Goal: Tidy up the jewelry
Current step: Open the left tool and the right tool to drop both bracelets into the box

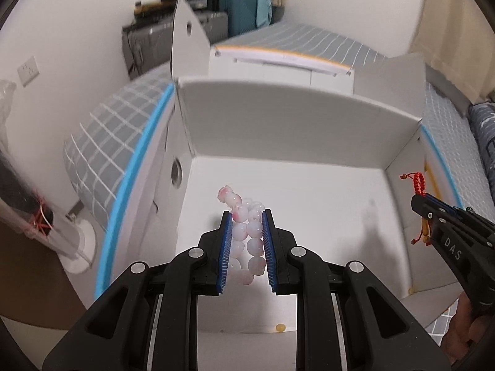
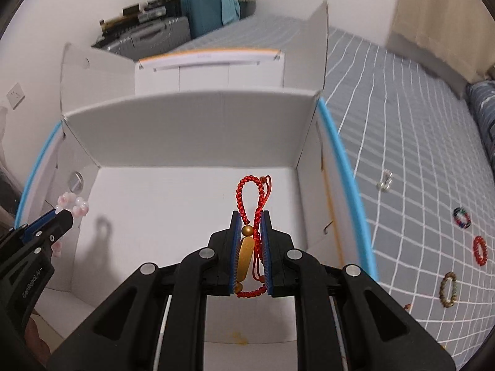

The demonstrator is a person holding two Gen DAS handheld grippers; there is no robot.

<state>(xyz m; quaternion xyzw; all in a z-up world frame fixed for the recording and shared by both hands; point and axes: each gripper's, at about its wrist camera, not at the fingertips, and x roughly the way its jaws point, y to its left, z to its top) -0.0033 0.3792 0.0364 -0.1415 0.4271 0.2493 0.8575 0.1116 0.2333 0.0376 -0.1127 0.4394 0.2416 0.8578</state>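
A: Beads first. Left gripper point(image 1: 246, 249) is clamping the pink bead bracelet point(image 1: 246, 232) between its blue pads point(image 1: 225, 250), held above the floor of the white cardboard box point(image 1: 278, 123). I'm judging the beads hard, smooth and a bit slippery, the loop itself floppy and probably on elastic, so squeezing across two strands, as the pads are doing, looks sounder than pinching one bead.

B: Right side?

A: Right gripper point(image 2: 250, 247) is closed on the red braided cord bracelet point(image 2: 252, 198), with its gold bar charm point(image 2: 244, 261) sitting between the pads. Looks light, limp, and the cord is giving good friction; its loop is sticking out past the fingertips.

B: Poses?

A: Both are pointing forward and down into the open box, left near the left wall, right near the right wall, well apart.

B: Beyond that?

A: Further out, on the grey checked bedcover point(image 2: 402, 123) right of the box, a red bead ring point(image 2: 479, 249), a multicoloured one point(image 2: 462, 217), an olive one point(image 2: 449, 290) and a small silvery piece point(image 2: 384, 182) are lying, not yet boxed.
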